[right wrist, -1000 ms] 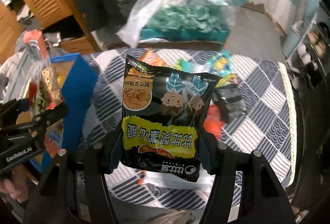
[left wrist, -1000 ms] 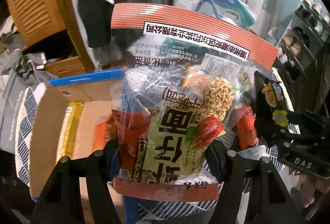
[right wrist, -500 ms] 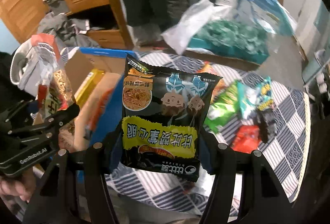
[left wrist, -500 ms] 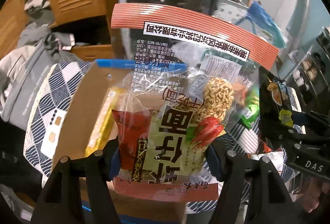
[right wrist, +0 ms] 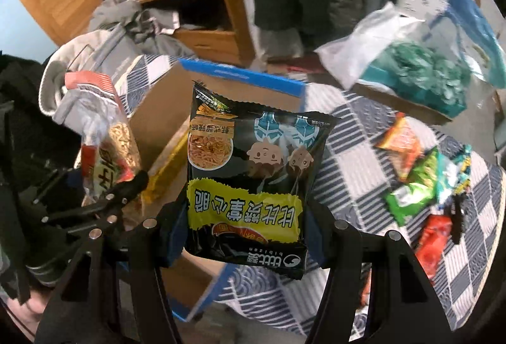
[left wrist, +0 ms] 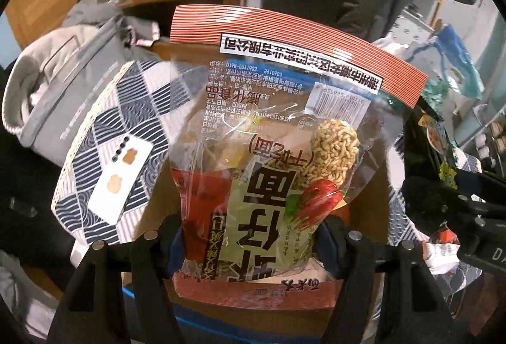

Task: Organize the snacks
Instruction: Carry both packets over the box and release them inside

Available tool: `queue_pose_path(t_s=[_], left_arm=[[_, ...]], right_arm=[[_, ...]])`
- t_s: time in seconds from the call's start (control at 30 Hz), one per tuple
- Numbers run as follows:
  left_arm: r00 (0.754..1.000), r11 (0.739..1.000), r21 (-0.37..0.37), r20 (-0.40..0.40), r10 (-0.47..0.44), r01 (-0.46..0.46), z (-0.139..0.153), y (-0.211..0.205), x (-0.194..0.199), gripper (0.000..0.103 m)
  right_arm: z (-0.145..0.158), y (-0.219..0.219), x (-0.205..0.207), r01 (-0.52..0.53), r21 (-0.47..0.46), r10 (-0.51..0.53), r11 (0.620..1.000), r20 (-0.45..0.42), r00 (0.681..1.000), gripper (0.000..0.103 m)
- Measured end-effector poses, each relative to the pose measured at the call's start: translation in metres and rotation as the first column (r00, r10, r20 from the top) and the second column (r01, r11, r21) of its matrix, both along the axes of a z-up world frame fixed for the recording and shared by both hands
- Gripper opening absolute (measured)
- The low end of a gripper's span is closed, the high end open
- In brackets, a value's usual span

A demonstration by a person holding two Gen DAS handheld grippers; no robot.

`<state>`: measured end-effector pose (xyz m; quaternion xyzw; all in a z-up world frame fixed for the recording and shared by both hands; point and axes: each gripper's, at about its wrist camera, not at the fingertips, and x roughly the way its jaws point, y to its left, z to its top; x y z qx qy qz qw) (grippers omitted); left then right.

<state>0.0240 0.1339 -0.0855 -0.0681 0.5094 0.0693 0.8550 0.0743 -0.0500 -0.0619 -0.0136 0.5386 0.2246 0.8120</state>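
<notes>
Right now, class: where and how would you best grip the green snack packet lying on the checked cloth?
Grip the green snack packet across its narrow width near the middle, coming from above: it lies flat on the checked cloth, with other packets crowding its far side.

A clear noodle bag (left wrist: 268,154) has red-striped edges; the snack packet (right wrist: 249,185) is black with a yellow band; the cloth (right wrist: 363,154) is navy-and-white checked; the cardboard box (right wrist: 240,78) is blue-rimmed.

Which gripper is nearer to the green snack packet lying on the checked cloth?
The right. The right gripper, holding the black packet, is beside the cardboard box, left of the green packet. The left gripper, holding the noodle bag, is farther left.
</notes>
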Motion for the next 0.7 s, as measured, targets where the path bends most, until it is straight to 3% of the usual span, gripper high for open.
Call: queue_pose_path(t_s=[0.37, 0.43, 0.5, 0.63, 0.7], left_arm=[[0.994, 0.996, -0.002, -0.071, 0.085, -0.085, -0.015, 0.027, -0.005, 0.073], [0.993, 0.996, 0.001, -0.078, 0.091, -0.091, -0.016, 0.030, -0.005, 0.073], [0.992, 0.995, -0.007, -0.088, 0.094, -0.095, -0.016, 0.031, -0.005, 0.073], [0.992, 0.996, -0.012, -0.091, 0.090, -0.091, -0.015, 0.030, -0.005, 0.079], [0.994, 0.996, 0.023, -0.073, 0.082, -0.081, -0.011, 0.026, -0.006, 0.080]], right_arm=[[-0.011, 0.038, 0.003, -0.057, -0.022, 0.057, 0.998, -0.003, 0.998, 0.063], [-0.012, 0.042, 0.002, -0.061, -0.026, 0.062, 0.998, 0.003, 0.998, 0.067], [-0.010, 0.044, 0.001, -0.056, -0.021, 0.056, 0.998, 0.016, 0.998, 0.078], [-0.006, 0.045, 0.001, -0.048, -0.017, 0.049, 0.999, 0.032, 0.998, 0.084], [-0.005, 0.044, 0.001, -0.044, -0.016, 0.044, 0.999, 0.032, 0.999, 0.084]])
